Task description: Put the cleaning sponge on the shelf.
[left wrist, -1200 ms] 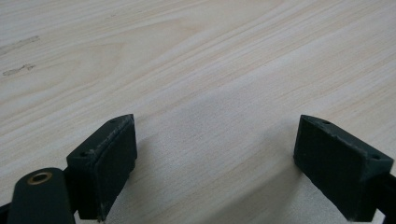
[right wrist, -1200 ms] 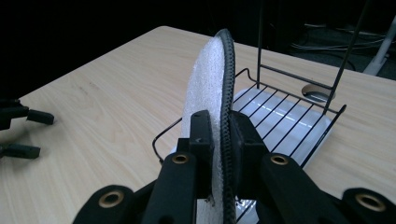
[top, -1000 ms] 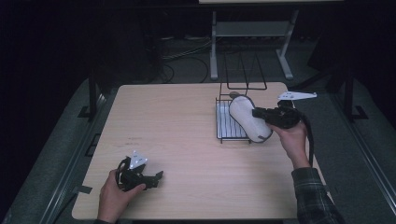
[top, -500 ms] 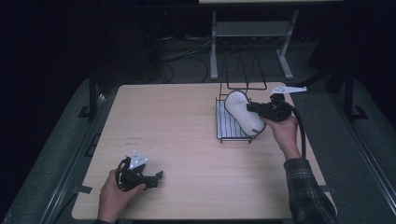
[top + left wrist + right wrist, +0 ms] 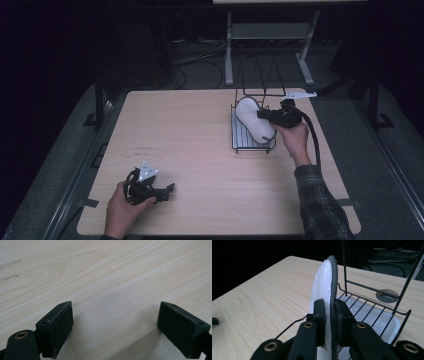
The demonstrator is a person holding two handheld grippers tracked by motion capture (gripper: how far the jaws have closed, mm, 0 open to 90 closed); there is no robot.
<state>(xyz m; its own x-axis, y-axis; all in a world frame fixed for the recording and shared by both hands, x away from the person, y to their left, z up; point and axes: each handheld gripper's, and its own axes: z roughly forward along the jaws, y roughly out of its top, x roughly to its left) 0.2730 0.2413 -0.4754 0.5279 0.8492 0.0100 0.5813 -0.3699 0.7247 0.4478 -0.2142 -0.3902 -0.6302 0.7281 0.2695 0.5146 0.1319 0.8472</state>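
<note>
Plate (image 5: 322,287): pinched on edge by right gripper (image 5: 329,312) over rack (image 5: 239,137), apparently not yet slotted; left gripper (image 5: 113,327) rests on worktop (image 5: 200,145), jaws apart, empty.

**Pale wood, black wire, one white disc**

The surface (image 5: 200,135) is light beige wood with a fine streaked grain and a couple of faint darker marks. The wire rack (image 5: 252,142) is black, with a whitish tray showing beneath its bars. The round plate-like piece (image 5: 323,287) is white with a rough, speckled face and a black ribbed rim. The right hand-held gripper (image 5: 329,315) is black with brass-coloured rivets; the left hand-held gripper (image 5: 115,327) has matt black jaws and a pale grey plate on top. The sleeve (image 5: 320,205) is dark plaid. The surroundings are nearly black.
</note>
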